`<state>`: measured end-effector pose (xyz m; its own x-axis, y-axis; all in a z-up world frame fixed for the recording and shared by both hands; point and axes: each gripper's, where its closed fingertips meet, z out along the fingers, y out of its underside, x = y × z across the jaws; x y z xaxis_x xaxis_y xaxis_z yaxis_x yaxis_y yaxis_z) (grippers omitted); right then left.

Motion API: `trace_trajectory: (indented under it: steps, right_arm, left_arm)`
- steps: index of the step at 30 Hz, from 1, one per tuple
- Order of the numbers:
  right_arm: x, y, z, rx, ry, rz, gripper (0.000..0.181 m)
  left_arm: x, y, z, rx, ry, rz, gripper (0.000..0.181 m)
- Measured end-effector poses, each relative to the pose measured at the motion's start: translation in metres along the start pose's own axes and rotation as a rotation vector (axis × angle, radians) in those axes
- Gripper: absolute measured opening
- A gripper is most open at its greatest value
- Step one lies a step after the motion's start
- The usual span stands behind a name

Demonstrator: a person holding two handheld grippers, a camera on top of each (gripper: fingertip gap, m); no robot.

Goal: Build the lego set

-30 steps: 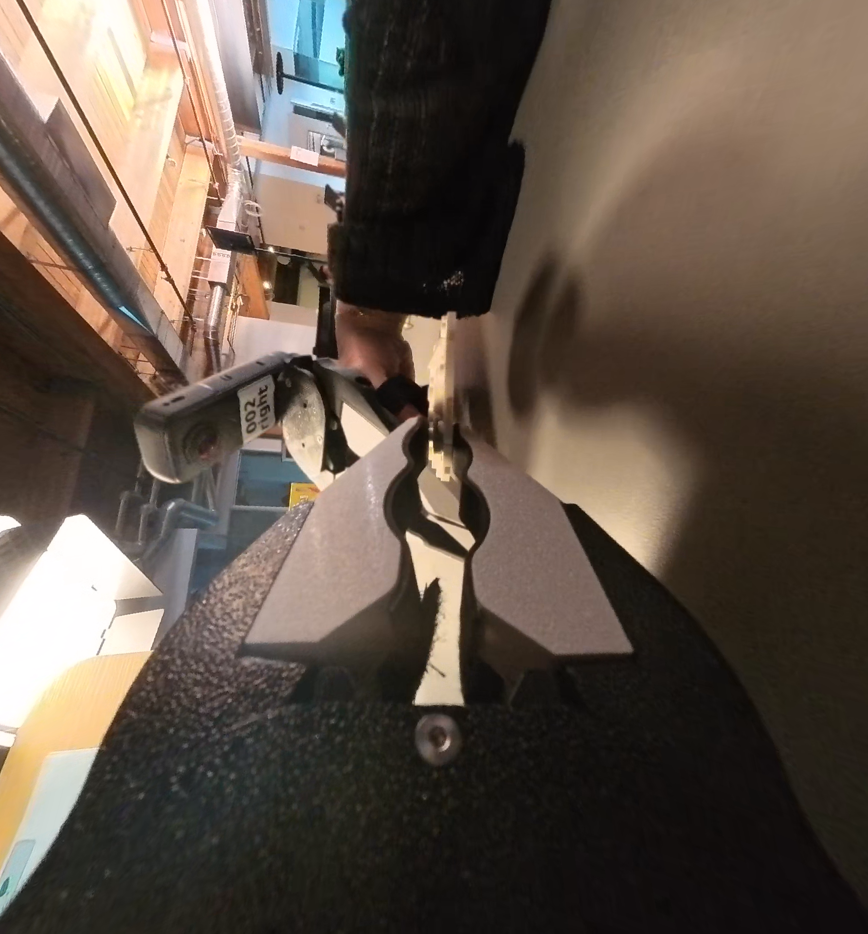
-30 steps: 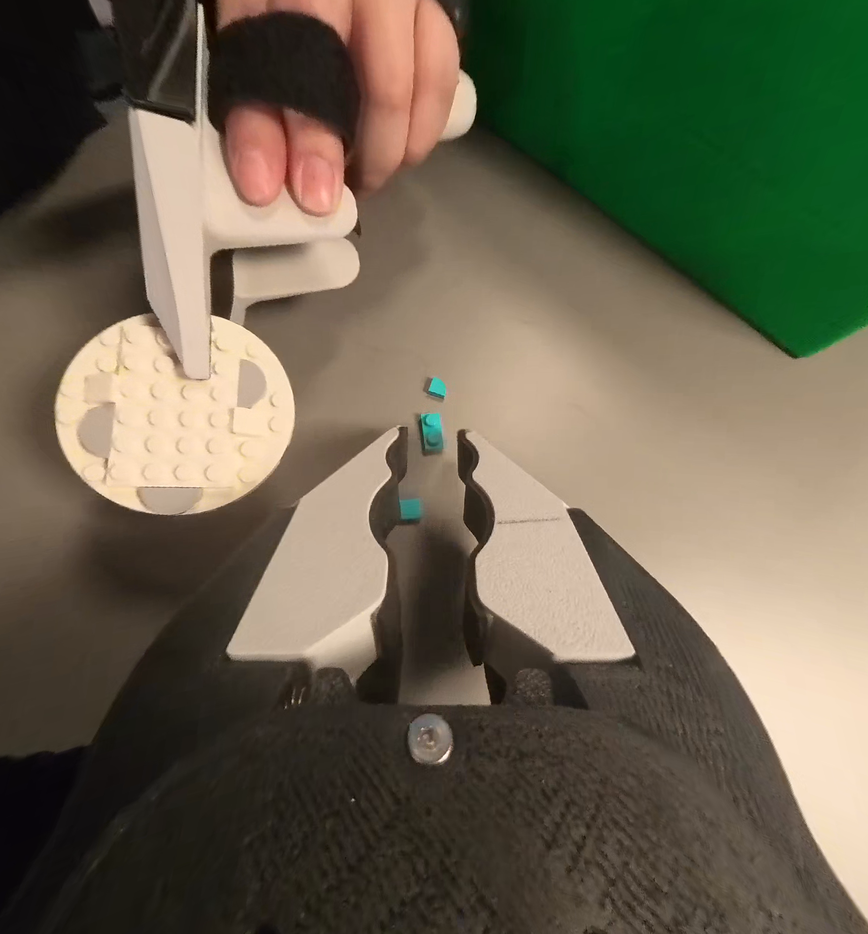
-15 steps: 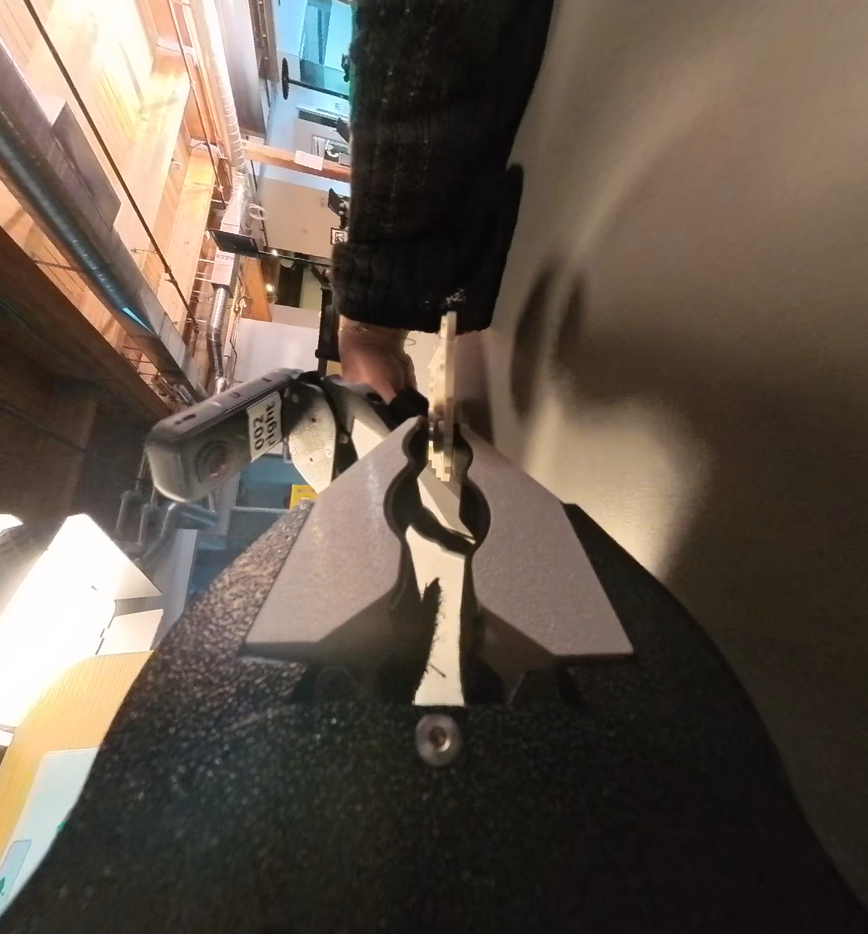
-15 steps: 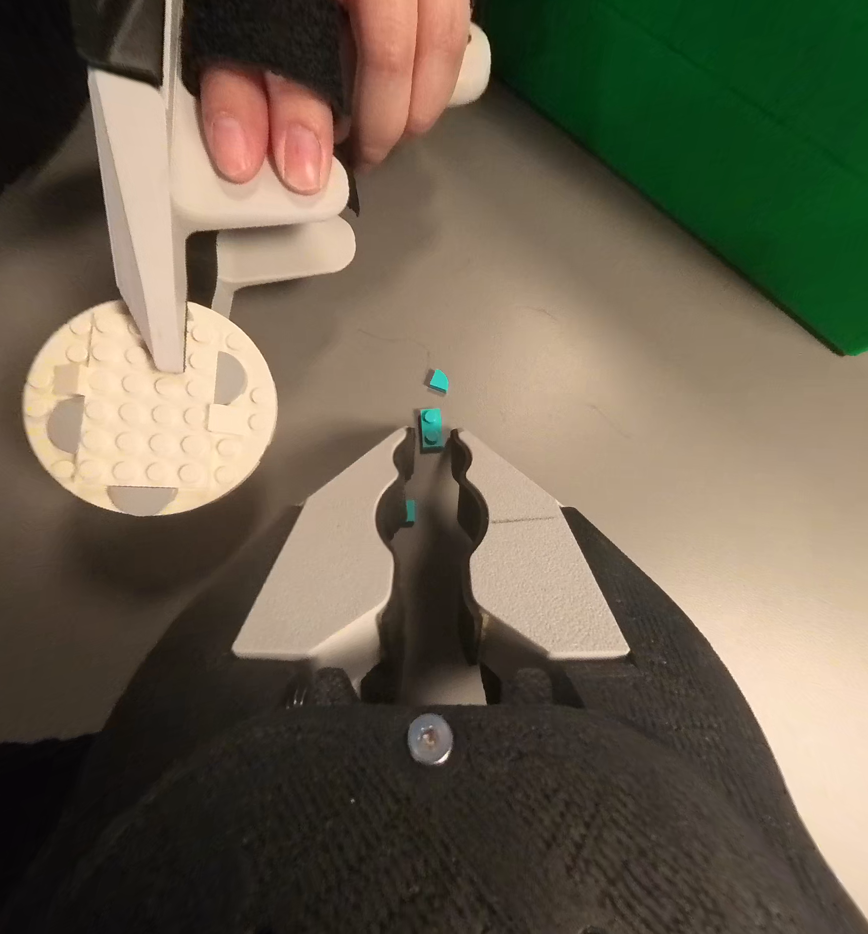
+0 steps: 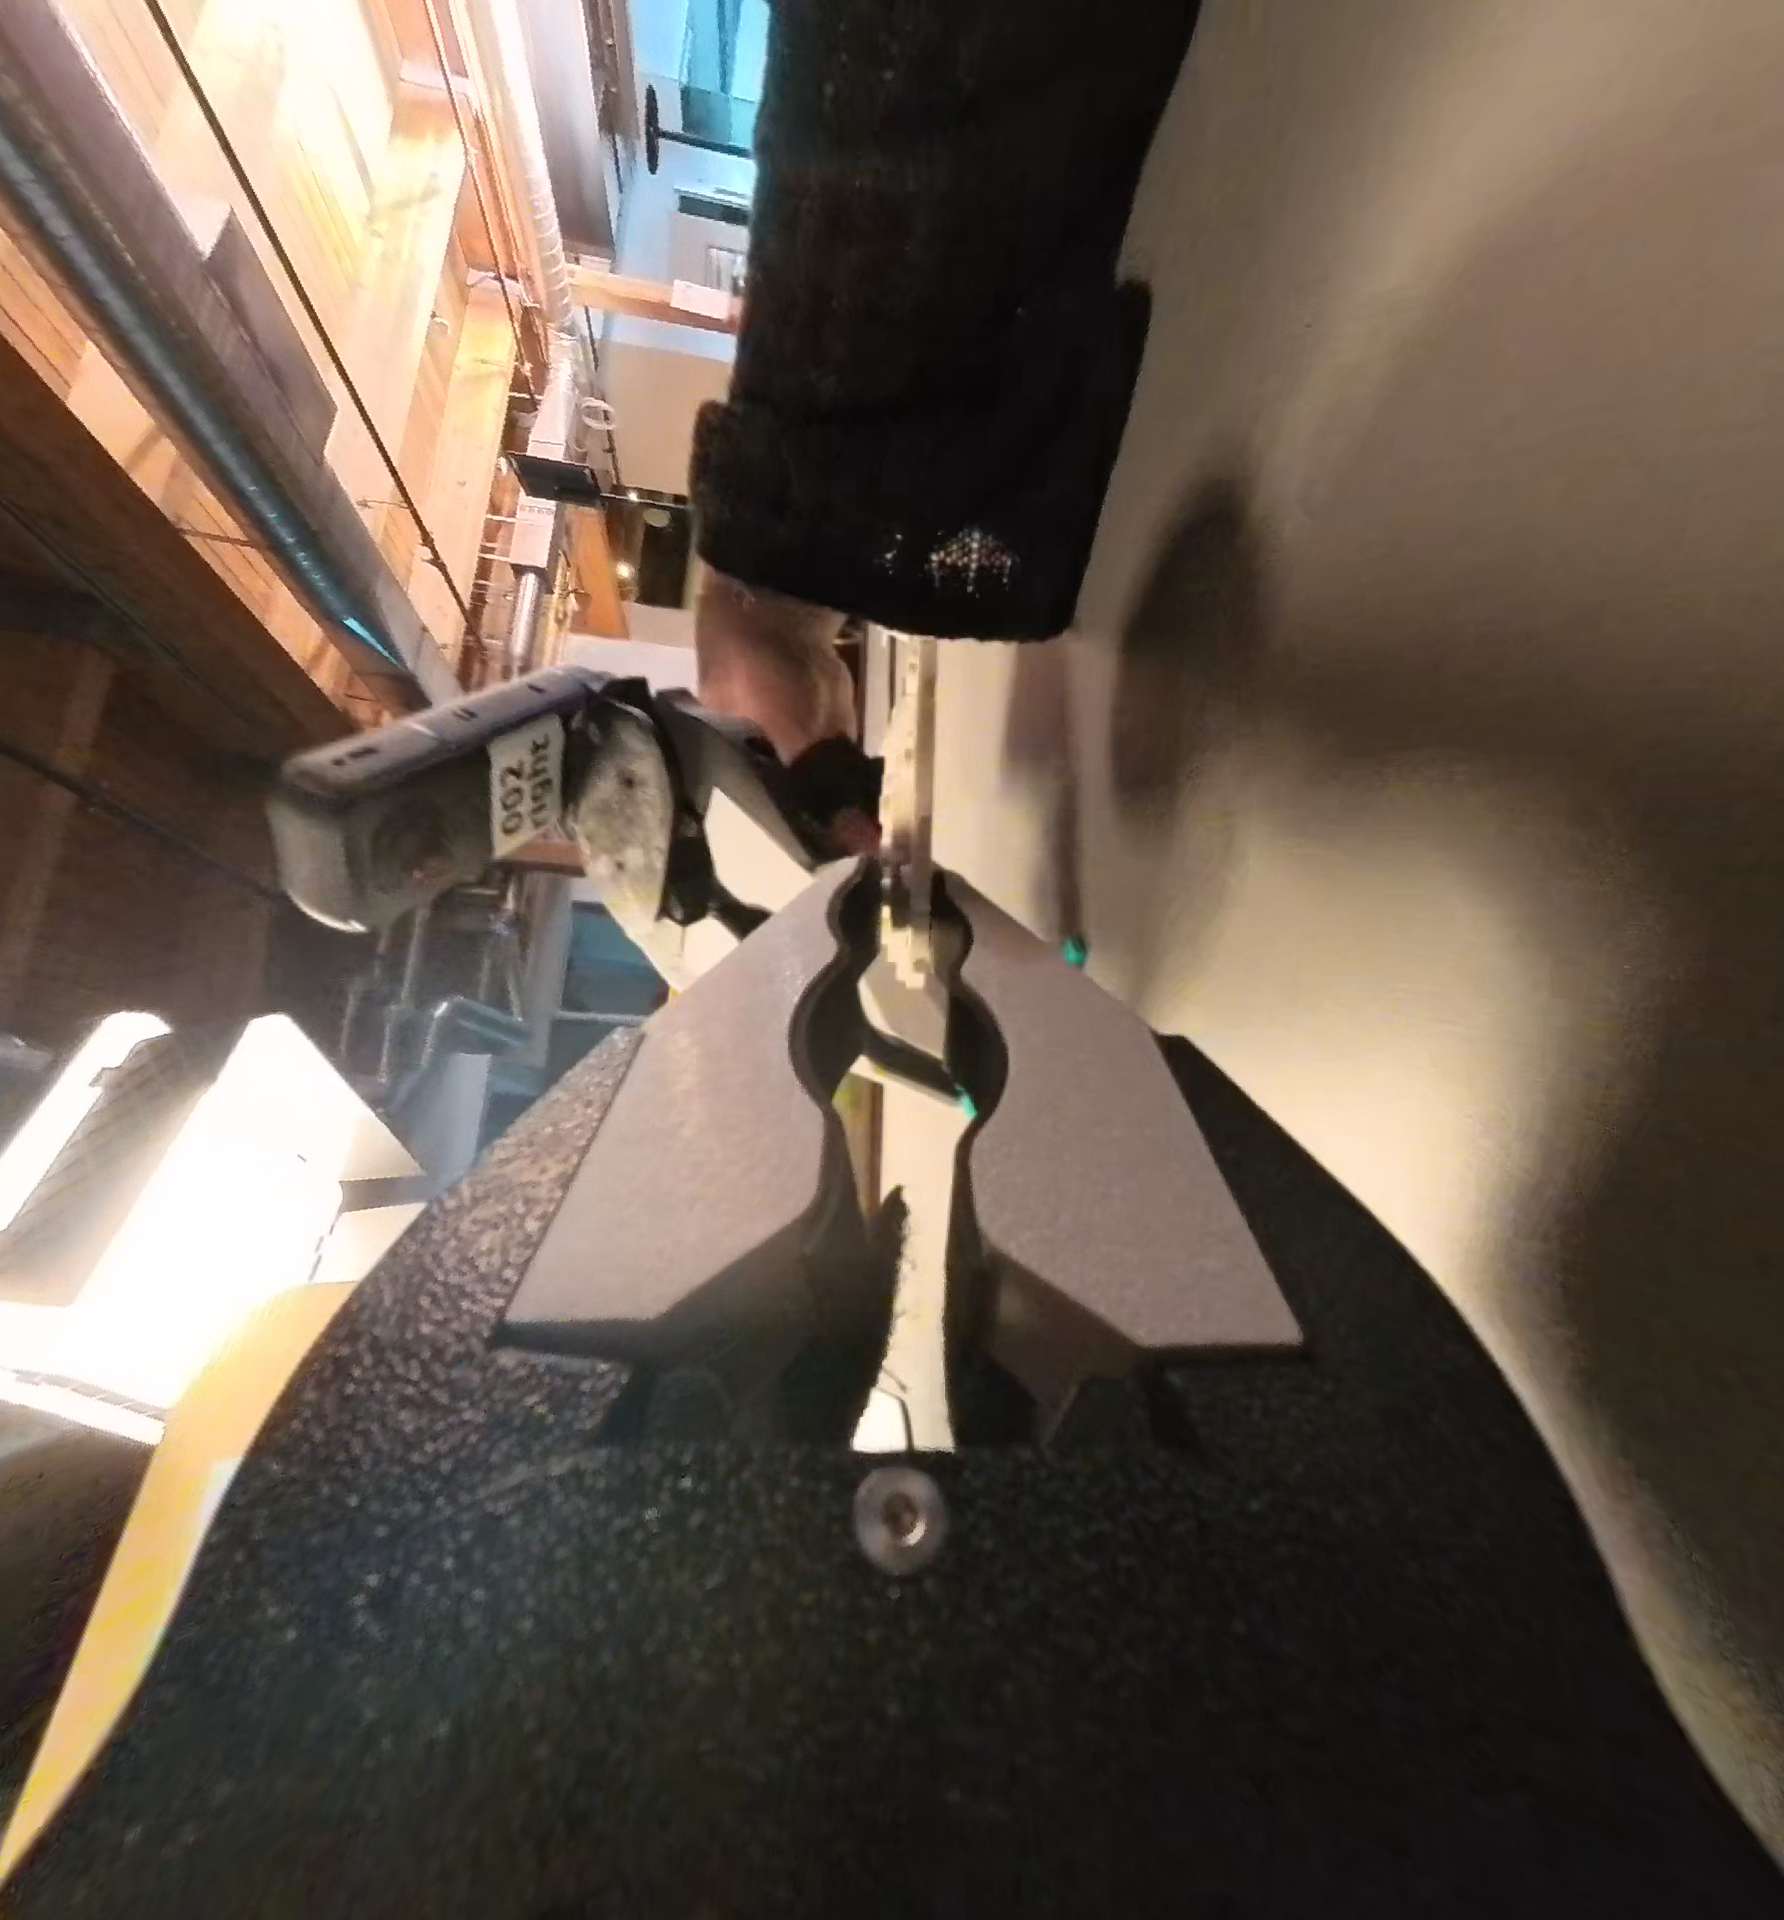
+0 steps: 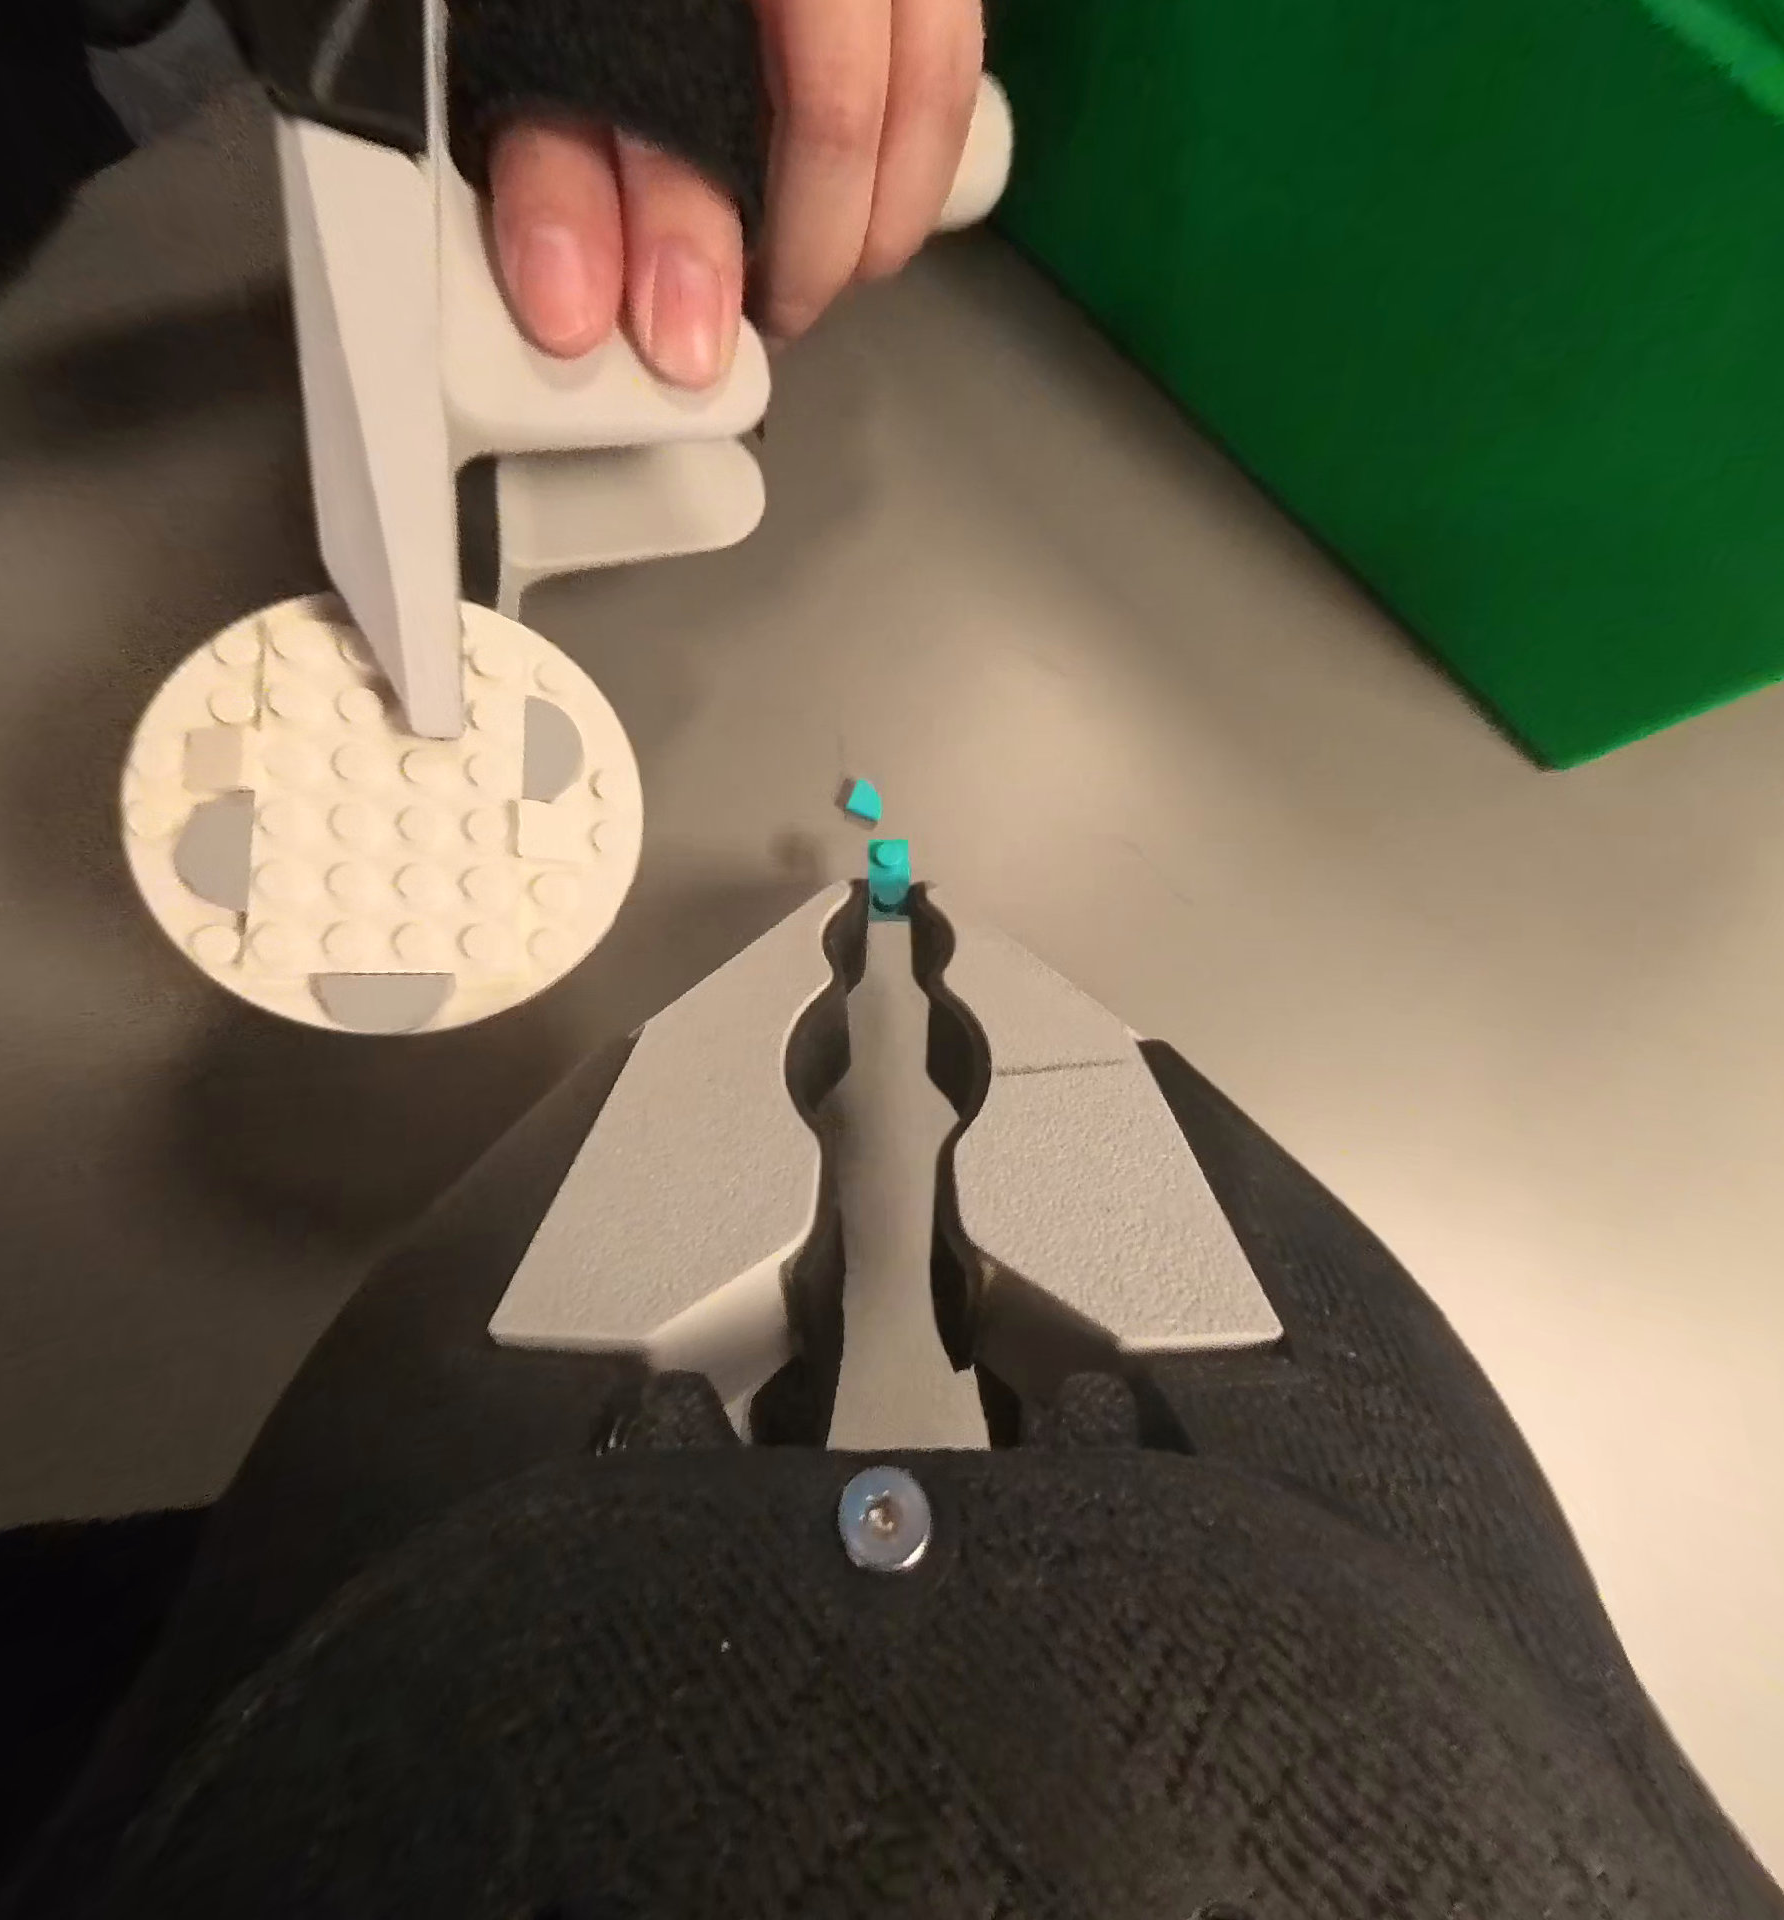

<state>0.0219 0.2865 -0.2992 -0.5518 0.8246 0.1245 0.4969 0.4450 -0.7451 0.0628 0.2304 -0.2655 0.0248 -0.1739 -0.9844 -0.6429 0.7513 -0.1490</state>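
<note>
Your left tool (image 6: pixel 431 717) clamped the round white plate (image 6: pixel 379 842); right tool (image 6: pixel 888 891) pinched a teal brick (image 6: pixel 888 873), second teal piece (image 6: pixel 860 800) just beyond, green box (image 6: pixel 1439 343) behind.

Right tongs (image 6: pixel 886 902) pinched on teal brick (image 6: pixel 888 878) at the tips. Left tongs (image 5: pixel 903 894) clamped on round white plate (image 6: pixel 381 831) edge, left of brick; hand (image 6: pixel 722 156) grips handle.
</note>
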Motion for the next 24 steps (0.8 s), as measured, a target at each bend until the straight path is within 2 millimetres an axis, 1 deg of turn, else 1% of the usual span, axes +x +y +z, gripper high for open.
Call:
trace_trajectory:
  steps: [3,7,10,13,19,22,24]
  right_arm:
    - [0.005,-0.018,-0.022,0.014,0.072,-0.028,0.006]
    - [0.01,-0.03,-0.045,-0.03,0.182,-0.055,0.006]
    - [0.004,-0.044,-0.057,-0.018,0.204,-0.079,0.005]
    - [-0.005,-0.052,-0.064,-0.021,0.197,-0.088,0.005]
    - [-0.025,-0.059,-0.074,-0.039,0.139,-0.07,0.006]
    - [-0.036,-0.063,-0.076,-0.029,0.084,-0.044,0.005]
    - [-0.042,-0.062,-0.074,-0.048,0.06,-0.03,0.006]
  left_arm:
    - [-0.007,0.002,-0.002,-0.005,-0.027,-0.002,0.006]
    - [-0.012,0.009,-0.004,-0.028,-0.054,0.008,0.006]
    - [-0.018,0.008,-0.006,-0.019,-0.083,0.008,0.006]
    - [-0.023,0.004,-0.008,-0.006,-0.115,0.022,0.006]
    - [-0.03,0.002,-0.011,-0.001,-0.151,0.037,0.006]
    - [-0.03,0.001,-0.011,0.003,-0.154,0.041,0.006]
    - [-0.033,-0.001,-0.012,0.012,-0.168,0.043,0.006]
